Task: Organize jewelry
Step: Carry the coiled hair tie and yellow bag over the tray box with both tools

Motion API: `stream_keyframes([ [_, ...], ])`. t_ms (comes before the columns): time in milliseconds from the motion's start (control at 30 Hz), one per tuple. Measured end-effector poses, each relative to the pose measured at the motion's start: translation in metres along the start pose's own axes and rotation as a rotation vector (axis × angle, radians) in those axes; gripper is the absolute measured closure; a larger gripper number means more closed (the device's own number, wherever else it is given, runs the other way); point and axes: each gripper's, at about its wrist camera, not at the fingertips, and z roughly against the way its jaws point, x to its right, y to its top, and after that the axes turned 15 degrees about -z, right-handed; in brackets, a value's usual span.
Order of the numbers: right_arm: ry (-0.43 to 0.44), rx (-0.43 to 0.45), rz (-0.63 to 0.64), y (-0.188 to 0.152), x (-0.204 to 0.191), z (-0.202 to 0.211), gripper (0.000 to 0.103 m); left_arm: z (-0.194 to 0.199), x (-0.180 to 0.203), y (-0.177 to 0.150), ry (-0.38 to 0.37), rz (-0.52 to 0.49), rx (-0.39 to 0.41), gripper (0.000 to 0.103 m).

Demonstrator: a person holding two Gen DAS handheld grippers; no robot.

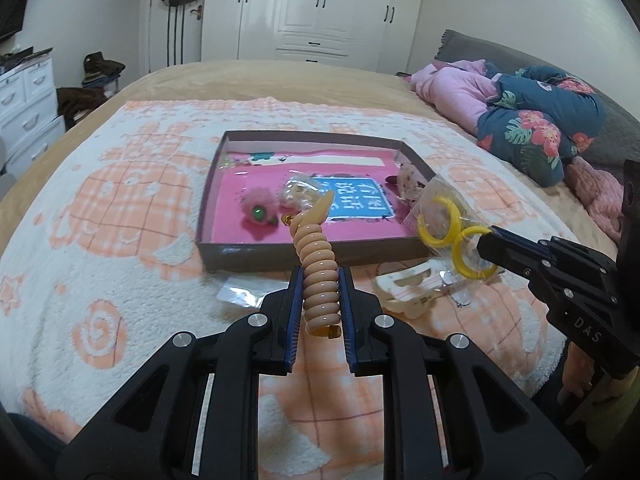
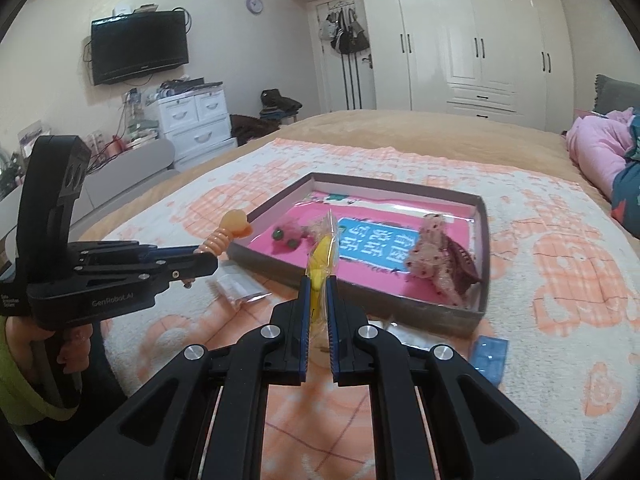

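A shallow brown box (image 1: 312, 254) with a pink floor lies on the blanket; it also shows in the right wrist view (image 2: 360, 300). My left gripper (image 1: 320, 276) is shut on a peach ribbed hair clip (image 1: 318, 276), held above the blanket just before the box's near wall; the clip also shows in the right wrist view (image 2: 224, 238). My right gripper (image 2: 319, 280) is shut on a clear bag of yellow hoop earrings (image 2: 322, 260), held at the box's near right corner in the left wrist view (image 1: 452, 236). Inside the box lie a pink pompom (image 1: 258, 210) and a spotted hair claw (image 2: 436, 260).
A cream hair clip (image 1: 412, 286) and clear plastic bags (image 1: 244, 294) lie on the blanket before the box. A blue packet (image 2: 490, 354) lies to the right. Pink and floral bedding (image 1: 520, 116) is piled at the far right.
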Motion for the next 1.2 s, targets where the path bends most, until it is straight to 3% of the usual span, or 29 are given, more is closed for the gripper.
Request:
stream_keyframes([
  [833,-0.09,0.094,-0.092,0.029,0.05,0.007,0.095,-0.04,0.023,0.055,-0.054,-0.057,0.063,0.092],
  [1200,-0.116,0.103,-0.104,0.049,0.061,-0.015,0.095,-0.081,0.018,0.072,-0.056,-0.062,0.036,0.092],
])
